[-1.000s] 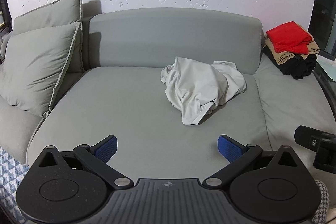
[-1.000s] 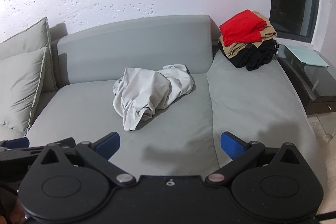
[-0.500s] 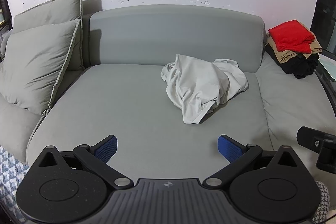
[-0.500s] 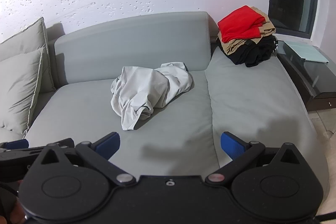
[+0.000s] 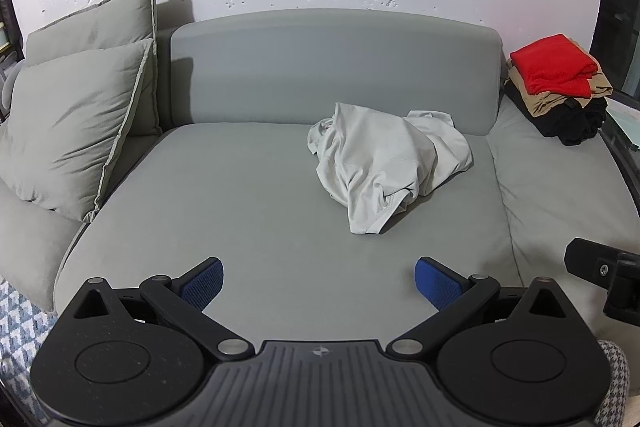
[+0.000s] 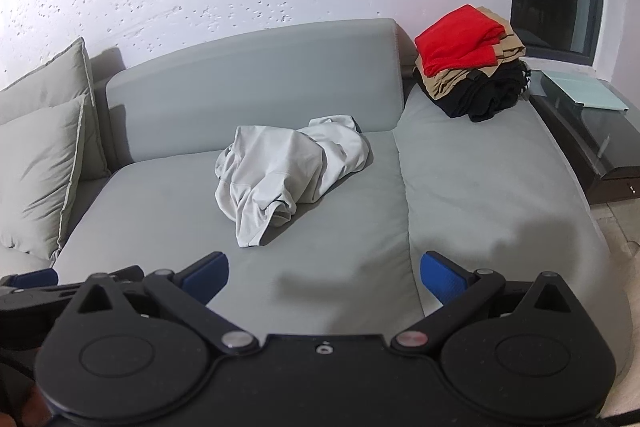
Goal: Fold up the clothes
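A crumpled light grey garment [image 5: 386, 163] [image 6: 286, 173] lies in a heap on the grey sofa seat [image 5: 240, 211] [image 6: 340, 239], near the backrest. My left gripper [image 5: 318, 281] hovers over the seat's front part, open, with nothing between its blue pads, well short of the garment. My right gripper [image 6: 324, 275] is likewise open and empty, near the seam between the two seat cushions. The left gripper's blue fingertip [image 6: 34, 277] shows at the left edge of the right wrist view.
A stack of folded clothes, red [image 5: 554, 69] [image 6: 458, 41] over tan and black, sits at the sofa's far right. Two grey pillows [image 5: 76, 123] [image 6: 36, 163] lean at the left. A dark side table [image 6: 592, 131] stands right of the sofa.
Both views have tilted slightly, so the sofa and garment sit a little lower in frame. The garment has not moved and both grippers stay open.
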`<state>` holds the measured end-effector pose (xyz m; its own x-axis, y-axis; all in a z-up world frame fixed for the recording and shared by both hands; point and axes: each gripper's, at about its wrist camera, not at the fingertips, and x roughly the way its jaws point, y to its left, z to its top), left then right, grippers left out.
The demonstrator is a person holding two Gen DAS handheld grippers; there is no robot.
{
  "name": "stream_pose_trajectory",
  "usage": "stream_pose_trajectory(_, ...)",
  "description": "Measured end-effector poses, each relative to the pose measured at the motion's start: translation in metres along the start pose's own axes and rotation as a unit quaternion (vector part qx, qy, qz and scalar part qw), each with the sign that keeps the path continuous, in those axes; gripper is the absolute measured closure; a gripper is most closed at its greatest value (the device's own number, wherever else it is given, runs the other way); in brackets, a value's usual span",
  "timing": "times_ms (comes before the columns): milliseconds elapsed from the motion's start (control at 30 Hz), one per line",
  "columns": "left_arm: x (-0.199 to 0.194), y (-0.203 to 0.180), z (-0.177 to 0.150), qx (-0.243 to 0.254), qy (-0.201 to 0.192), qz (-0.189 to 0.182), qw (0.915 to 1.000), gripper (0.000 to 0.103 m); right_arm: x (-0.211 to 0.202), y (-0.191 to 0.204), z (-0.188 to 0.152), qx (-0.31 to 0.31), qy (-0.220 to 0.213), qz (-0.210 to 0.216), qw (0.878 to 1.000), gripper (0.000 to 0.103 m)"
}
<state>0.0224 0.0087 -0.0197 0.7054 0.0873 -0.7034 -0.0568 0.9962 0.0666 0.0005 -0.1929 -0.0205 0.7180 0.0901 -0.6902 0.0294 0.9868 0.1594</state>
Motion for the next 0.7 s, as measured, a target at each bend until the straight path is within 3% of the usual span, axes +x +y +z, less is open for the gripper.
stream_pose_trajectory(700,0.0061,-0.0016,-0.0011,0.005,0.01,0.001,0.9999,0.001,0.0062,-0.0044,-0.0032,0.017,0.01,0.009,1.0,0.0)
